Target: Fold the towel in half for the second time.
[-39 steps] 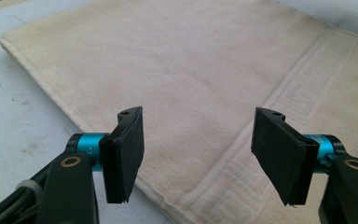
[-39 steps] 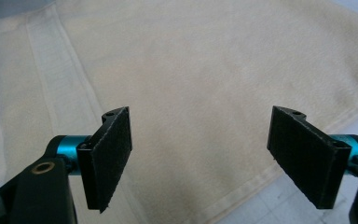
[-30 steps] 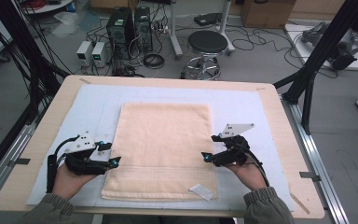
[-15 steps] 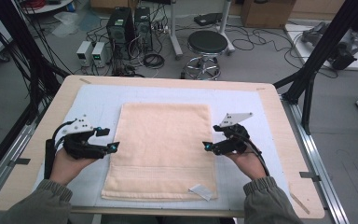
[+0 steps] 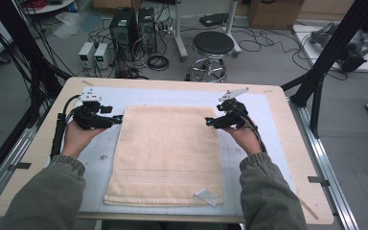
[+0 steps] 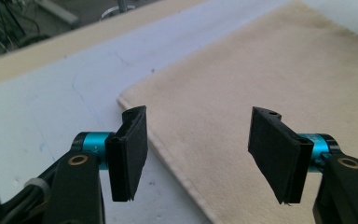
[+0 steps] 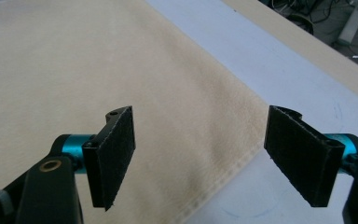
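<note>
1. Looking down from the high view, you have a cream towel (image 5: 165,155) spread flat on the pale mat (image 5: 249,158) of the worktop (image 5: 287,143), its white tag (image 5: 206,195) at the near right corner. Your left claw (image 5: 118,119) sits just beside the towel's far left corner, your right claw (image 5: 210,122) just beside the far right corner, each pointing inward at the cloth. Your sleeves come in from the bottom edge. A black stool (image 5: 212,44) stands on the floor beyond the worktop.

2. In the left gripper view, your left claw (image 6: 198,154) is spread wide with nothing between the pads. It straddles the towel's (image 6: 270,79) hemmed edge near the corner: one jaw is over the bare mat (image 6: 42,107), the other over the cloth.

3. In the right gripper view, your right claw (image 7: 200,158) is likewise spread and empty. One jaw hangs over the towel (image 7: 98,60), the other over the mat (image 7: 279,84), with the hem running between them.
</note>
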